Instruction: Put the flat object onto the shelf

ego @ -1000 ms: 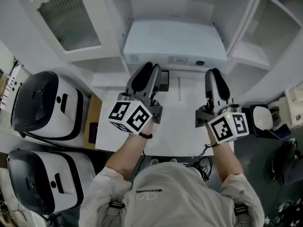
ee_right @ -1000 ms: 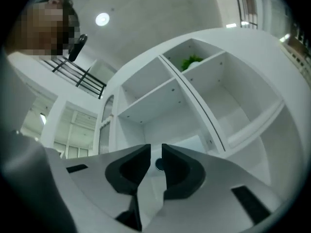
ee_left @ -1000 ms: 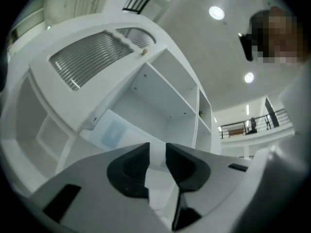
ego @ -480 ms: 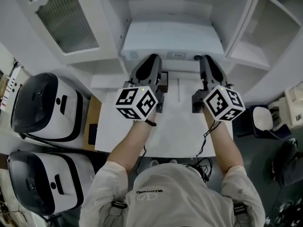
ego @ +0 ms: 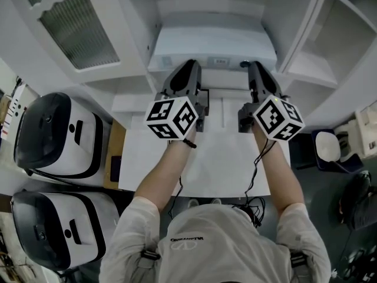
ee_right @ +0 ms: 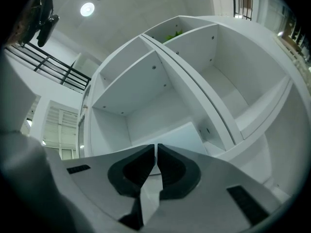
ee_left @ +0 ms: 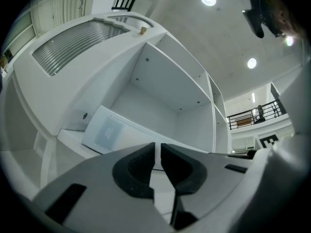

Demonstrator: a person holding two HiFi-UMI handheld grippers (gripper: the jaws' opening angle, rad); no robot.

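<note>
The flat object is a white slab with a small label on its near edge, lying in the middle bay of the white shelf. In the head view my left gripper and right gripper point at its near edge, side by side, tips at or just short of it; contact is hidden. Both pairs of jaws have just been closing and now stand shut with nothing between them. The left gripper view shows the slab beyond my left gripper. The right gripper view shows the slab behind my right gripper.
A white tabletop runs under both arms. Two black-and-white helmet-shaped devices sit at the left. A ribbed-glass cabinet door stands open at upper left. More shelf bays lie to the right.
Both grippers have moved forward toward the shelf and their marker cubes have come closer together. The slab sits slightly deeper in the bay than before.
</note>
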